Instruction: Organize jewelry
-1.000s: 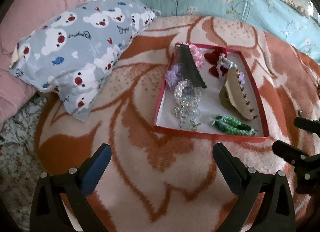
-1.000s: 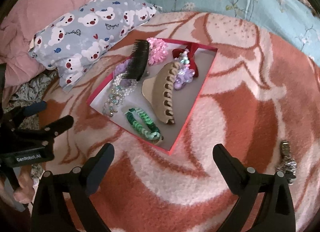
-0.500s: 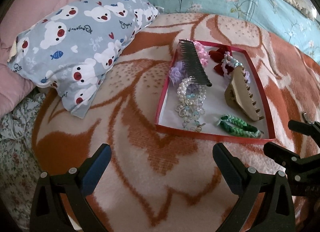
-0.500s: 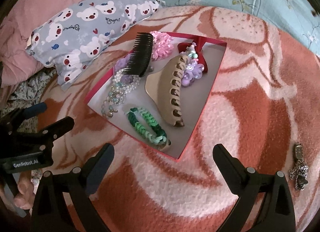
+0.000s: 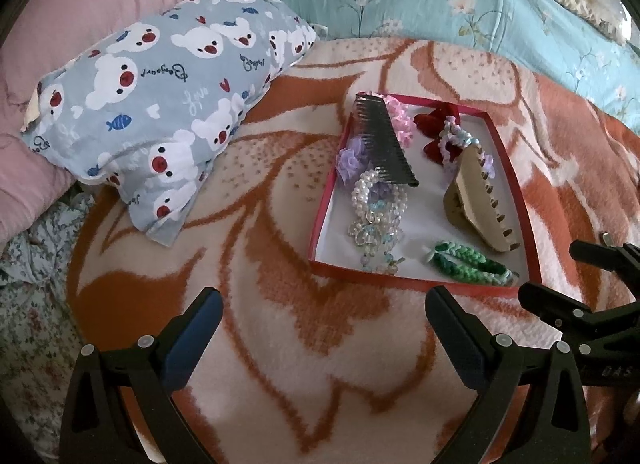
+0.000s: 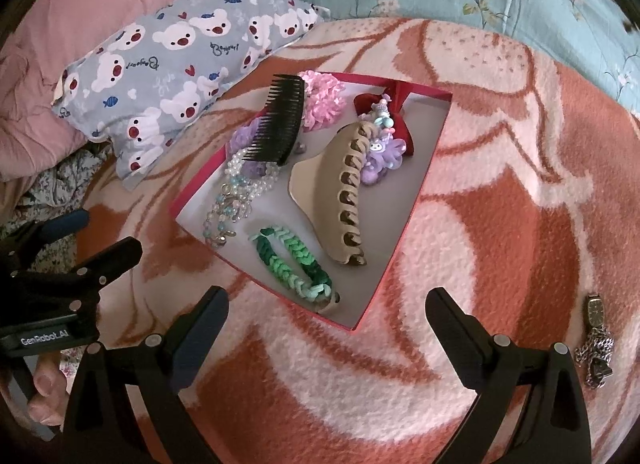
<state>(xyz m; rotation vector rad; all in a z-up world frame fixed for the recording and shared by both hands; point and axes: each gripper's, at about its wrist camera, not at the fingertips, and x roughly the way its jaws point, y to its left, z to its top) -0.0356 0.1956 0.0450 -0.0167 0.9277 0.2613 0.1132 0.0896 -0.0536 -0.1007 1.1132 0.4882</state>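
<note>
While both the left gripper [image 5: 320, 320] and right gripper [image 6: 326, 318] hover wide apart and empty above the blanket [image 6: 500, 192], the red tray [image 6: 404, 252] holds a comb [image 6: 280, 124], hair claw [image 6: 340, 192], beads [image 6: 236, 196] and green braid [image 6: 296, 264]. A watch [image 6: 596, 340] lies near the blanket's right edge.

Both tools hover side by side, fingers spread wide and gripping nothing. The left tool [image 5: 322, 316] sits at the scene's left, the right tool [image 6: 326, 316] beside it; bare fingertips [image 6: 44, 384] of the left hand clasp its handle.
</note>
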